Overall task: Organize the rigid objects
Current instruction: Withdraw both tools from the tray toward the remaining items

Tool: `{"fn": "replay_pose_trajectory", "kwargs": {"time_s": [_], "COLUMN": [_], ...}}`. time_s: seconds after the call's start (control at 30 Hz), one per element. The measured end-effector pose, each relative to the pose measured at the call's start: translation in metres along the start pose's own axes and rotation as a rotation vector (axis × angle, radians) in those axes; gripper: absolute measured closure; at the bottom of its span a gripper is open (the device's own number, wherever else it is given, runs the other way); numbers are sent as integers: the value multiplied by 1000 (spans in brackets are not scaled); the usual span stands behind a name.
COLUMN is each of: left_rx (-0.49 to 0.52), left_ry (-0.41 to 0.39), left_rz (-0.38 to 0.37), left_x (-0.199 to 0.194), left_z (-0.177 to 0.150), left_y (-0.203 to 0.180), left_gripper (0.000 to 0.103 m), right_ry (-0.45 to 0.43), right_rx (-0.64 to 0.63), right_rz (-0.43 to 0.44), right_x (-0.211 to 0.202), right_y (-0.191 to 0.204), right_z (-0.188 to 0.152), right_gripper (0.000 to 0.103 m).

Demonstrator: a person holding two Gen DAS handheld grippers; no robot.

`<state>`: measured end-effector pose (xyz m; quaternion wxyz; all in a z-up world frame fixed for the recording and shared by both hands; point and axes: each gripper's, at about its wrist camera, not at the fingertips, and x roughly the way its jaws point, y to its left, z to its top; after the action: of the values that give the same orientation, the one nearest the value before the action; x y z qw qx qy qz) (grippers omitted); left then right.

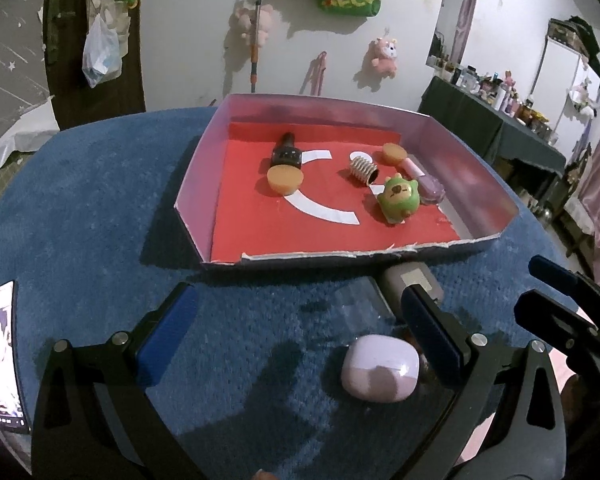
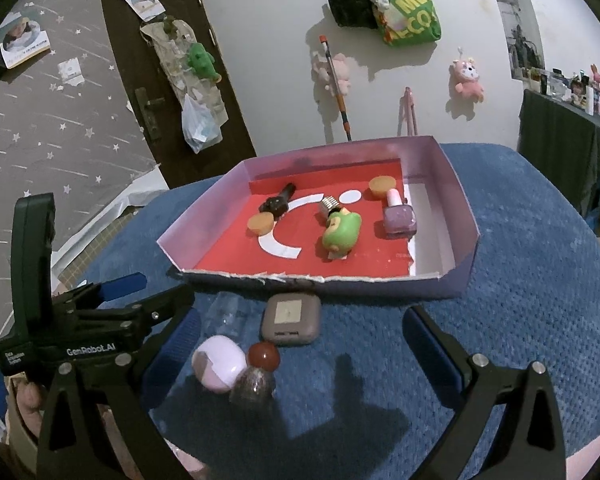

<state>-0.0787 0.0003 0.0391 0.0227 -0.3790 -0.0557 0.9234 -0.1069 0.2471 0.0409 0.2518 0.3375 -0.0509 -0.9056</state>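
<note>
Both grippers hover low over the blue cloth, in front of the box (image 2: 440,284). Left gripper (image 1: 300,328) spread wide, holding nothing; right gripper (image 2: 300,340) likewise wide and empty. 4 loose items cluster just short of the box's torn near wall: lilac case (image 2: 219,369), brown case (image 2: 291,324), red-capped bottle (image 2: 256,382), clear item (image 2: 226,312) (hard to identify). Probably staged here for transfer; green toy (image 2: 338,232) and nail polish (image 2: 398,218) already lie inside.
</note>
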Motion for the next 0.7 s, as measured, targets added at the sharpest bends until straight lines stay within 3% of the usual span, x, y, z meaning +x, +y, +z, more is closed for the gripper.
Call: {"fn": "replay_pose_trajectory", "kwargs": {"time_s": [0.7], "left_rx": [20], "left_ry": [53], "left_rz": [-38], "left_x": [1], "left_z": [-30], "left_y": [-7], "left_gripper": [0], "right_ry": [55], "right_rx": [-16], "right_rz": [-38], "right_x": [5], "right_y": [3], "right_z": [-30], "right_gripper": [1]}}
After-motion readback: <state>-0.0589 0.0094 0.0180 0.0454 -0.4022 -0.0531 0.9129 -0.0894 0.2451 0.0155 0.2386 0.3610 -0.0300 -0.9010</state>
